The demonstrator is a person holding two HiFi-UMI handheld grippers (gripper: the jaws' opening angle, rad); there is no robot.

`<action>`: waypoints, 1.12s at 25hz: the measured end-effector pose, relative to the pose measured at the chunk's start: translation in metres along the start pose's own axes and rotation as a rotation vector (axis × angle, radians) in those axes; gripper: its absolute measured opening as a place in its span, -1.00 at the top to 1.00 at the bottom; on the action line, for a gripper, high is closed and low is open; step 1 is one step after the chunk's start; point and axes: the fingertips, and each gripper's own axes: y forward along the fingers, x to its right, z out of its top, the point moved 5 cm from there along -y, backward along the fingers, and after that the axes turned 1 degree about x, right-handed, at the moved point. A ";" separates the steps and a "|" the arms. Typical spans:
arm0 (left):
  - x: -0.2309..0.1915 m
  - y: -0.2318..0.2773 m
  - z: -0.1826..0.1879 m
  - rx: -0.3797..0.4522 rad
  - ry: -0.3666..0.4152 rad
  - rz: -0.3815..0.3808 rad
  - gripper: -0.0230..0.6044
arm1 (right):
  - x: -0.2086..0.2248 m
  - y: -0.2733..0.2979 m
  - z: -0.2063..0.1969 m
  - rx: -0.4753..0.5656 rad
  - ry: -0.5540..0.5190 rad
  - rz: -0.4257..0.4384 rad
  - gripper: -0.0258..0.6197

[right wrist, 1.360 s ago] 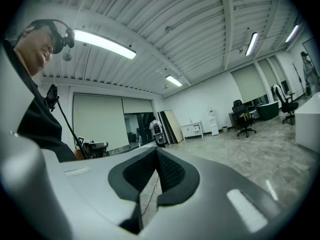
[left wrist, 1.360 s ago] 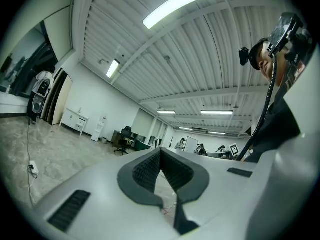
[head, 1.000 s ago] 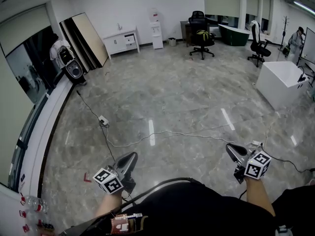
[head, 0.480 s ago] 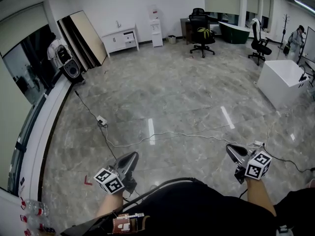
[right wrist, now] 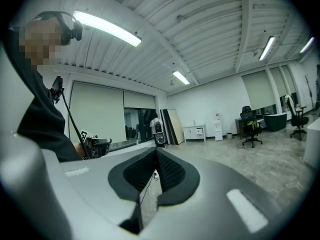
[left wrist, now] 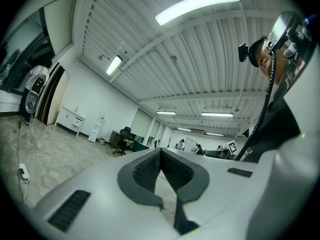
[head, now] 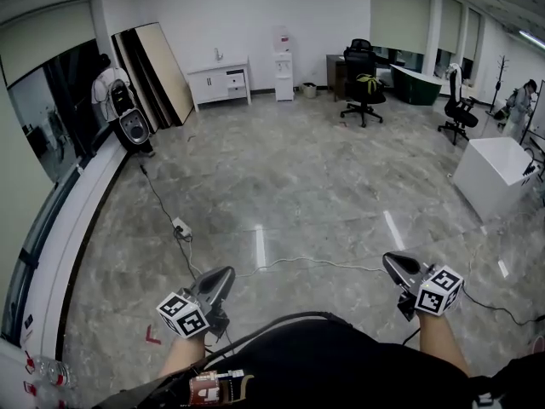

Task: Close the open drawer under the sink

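Marble floor (head: 324, 177) w/ cable (head: 317, 262) across, sink cabinet (head: 220, 83) far off; L claw (head: 226, 272) & R claw (head: 388, 259) closed, empty

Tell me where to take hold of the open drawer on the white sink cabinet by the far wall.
Take the drawer by its front panel, coming from the room side: it juts out of the cabinet into the room, so a straight push there should shut it. Any handle is too small to see.
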 end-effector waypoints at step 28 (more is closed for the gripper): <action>-0.171 0.144 0.032 0.063 -0.004 0.179 0.93 | 0.190 0.260 0.039 -0.061 0.011 0.254 0.92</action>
